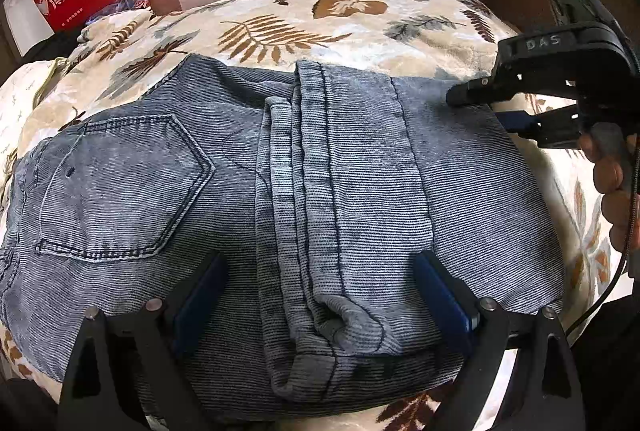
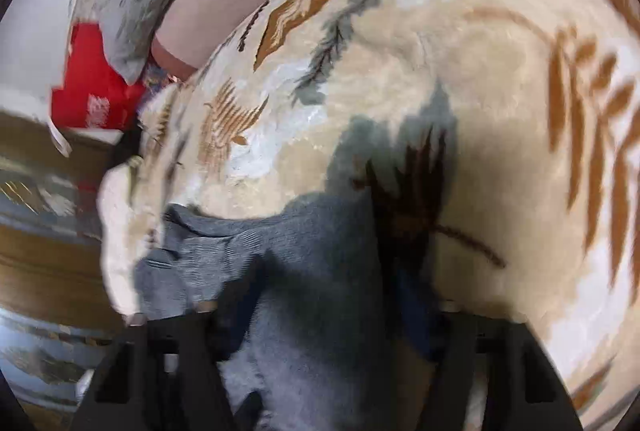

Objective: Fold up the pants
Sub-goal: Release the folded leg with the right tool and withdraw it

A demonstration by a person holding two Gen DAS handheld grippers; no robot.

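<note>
Already folded, the pants (image 1: 280, 199) lie on the leaf-print blanket (image 1: 360, 27), both grippers' jaws spread wide above them.

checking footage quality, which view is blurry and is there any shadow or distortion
Left wrist view: sharp, the pants weave and pocket stitching read clearly, strong fisheye bending at the edges, dark corners. Right wrist view: motion-blurred, worst at left, the pants soft, and a dark shadow falls on the blanket just above them.
</note>
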